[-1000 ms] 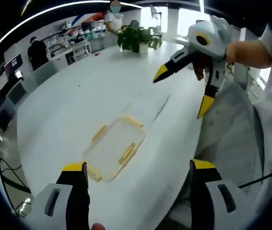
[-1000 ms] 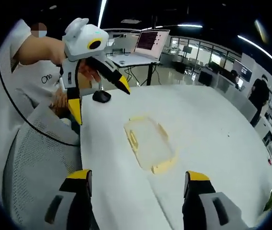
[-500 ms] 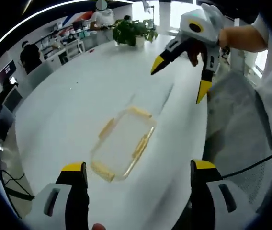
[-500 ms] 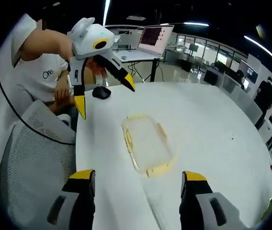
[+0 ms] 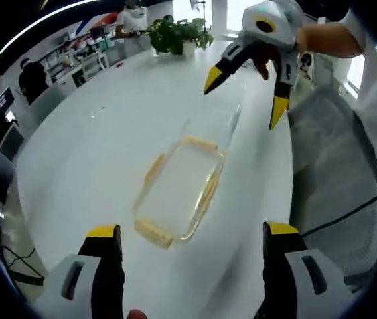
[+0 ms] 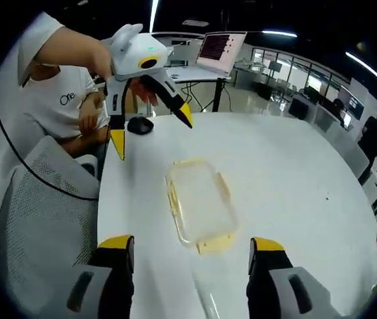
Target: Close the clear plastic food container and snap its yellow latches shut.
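Yellow-tipped jaws of the left gripper (image 5: 187, 234) rise spread wide at the bottom of the left gripper view, holding nothing. Just beyond them, at the centre of the frame, lies the clear plastic food container (image 5: 179, 189) on the white table (image 5: 82, 146). Compared with 1.0 s ago it sits larger and more central in this view, so the camera has closed in on it while the box itself appears to lie where it was. I judge this as the approach stage, with no contact made.

In the right gripper view the right gripper (image 6: 190, 244) also stands released at the bottom edge, jaws apart and empty, with the container (image 6: 200, 203) just past them at mid-frame. It too has drawn nearer over the last second.

The container looks empty. At least 3 yellow latches (image 5: 152, 232) show along its edges; whether the lid is fully seated cannot be told.

Farther off, in the upper right of the left gripper view, the right gripper (image 5: 243, 93) hangs above the table, open. A potted plant (image 5: 175, 34) stands at the top centre. In the right gripper view a dark computer mouse (image 6: 139, 125) lies upper left and a laptop (image 6: 216, 52) sits top centre.
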